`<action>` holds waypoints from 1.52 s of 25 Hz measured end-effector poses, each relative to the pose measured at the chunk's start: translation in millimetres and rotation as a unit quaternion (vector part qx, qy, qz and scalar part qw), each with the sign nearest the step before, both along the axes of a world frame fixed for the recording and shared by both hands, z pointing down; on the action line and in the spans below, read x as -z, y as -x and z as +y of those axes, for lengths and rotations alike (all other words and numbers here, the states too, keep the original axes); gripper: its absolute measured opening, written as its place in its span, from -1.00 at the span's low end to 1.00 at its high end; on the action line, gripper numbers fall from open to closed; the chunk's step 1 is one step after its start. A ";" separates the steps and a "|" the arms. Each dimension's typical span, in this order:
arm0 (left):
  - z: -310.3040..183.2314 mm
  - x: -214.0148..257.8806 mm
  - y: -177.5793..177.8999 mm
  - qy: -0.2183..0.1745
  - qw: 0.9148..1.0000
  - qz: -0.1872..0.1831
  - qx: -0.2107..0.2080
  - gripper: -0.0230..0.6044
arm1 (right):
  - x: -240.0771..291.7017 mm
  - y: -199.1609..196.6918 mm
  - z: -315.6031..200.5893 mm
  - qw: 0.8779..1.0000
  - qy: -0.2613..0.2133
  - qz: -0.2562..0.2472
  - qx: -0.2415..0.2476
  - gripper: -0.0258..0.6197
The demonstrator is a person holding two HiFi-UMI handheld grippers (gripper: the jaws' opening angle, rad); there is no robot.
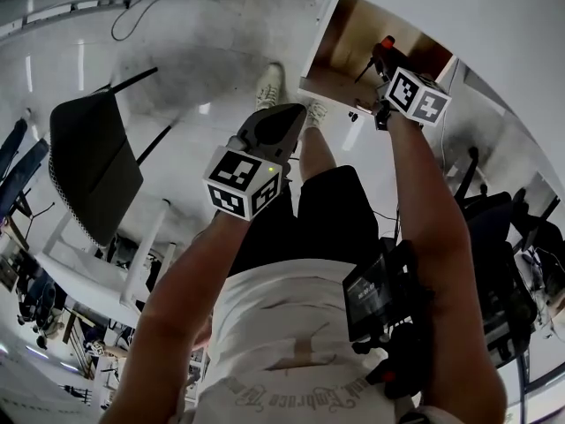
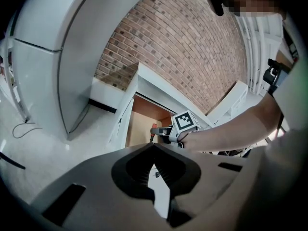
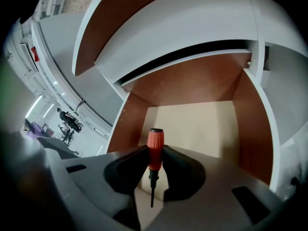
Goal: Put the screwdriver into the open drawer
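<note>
Screwdriver (image 3: pixel 155 143) handle pinched upright in right tool (image 3: pixel 155 151), facing open drawer (image 3: pixel 197 121), left tool (image 2: pixel 153 147) seemingly pressed together

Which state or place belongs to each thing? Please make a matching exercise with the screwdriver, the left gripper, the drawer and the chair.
1. screwdriver
2. left gripper
3. drawer
4. chair

a. shut, nothing between the jaws
b. open, brown walls, pale bottom
c. clamped by its orange handle in the right gripper
d. dark, on the floor at the person's left

Pairs: 1-c, 2-a, 3-b, 4-d
</note>
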State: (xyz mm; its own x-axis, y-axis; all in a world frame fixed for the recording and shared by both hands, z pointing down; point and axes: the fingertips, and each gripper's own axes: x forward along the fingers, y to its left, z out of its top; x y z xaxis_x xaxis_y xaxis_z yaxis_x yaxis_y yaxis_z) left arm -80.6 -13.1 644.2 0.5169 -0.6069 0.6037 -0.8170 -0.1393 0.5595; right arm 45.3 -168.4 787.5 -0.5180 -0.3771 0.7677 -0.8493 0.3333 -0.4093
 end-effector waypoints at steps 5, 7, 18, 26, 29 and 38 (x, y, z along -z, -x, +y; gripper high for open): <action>4.6 -12.9 -2.0 0.007 1.000 0.001 -0.011 -0.86 | -13.6 1.0 -1.1 1.000 0.008 0.002 -0.004 -0.60; 5.6 -16.3 -3.2 0.009 1.000 0.003 -0.012 -0.86 | -18.2 -0.7 -0.7 1.000 0.012 0.002 -0.005 -0.60; -18.6 -4.2 -15.6 -0.014 0.999 0.037 -0.018 -0.86 | -40.4 -2.0 -5.3 0.999 0.038 0.006 -0.013 -0.60; -30.8 -8.6 -11.2 -0.011 0.998 0.054 -0.007 -0.86 | -56.3 0.4 -12.2 0.999 0.046 0.024 -0.012 -0.60; -28.7 -11.7 -5.1 -0.005 0.999 0.052 -0.002 -0.86 | -58.8 -1.4 -15.2 0.998 0.043 0.046 -0.006 -0.60; -31.0 -17.1 6.0 -0.001 0.999 0.053 0.003 -0.86 | -69.6 -11.2 -16.6 0.996 0.058 0.060 -0.043 -0.59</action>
State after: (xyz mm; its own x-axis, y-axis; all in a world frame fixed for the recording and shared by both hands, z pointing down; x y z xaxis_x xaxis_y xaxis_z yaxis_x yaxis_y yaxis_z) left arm -86.5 -44.2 661.3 0.5743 -0.6109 0.5449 -0.7540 -0.1356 0.6427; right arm 56.5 -184.9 857.0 -0.3891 -0.3215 0.8633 -0.9180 0.2130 -0.3344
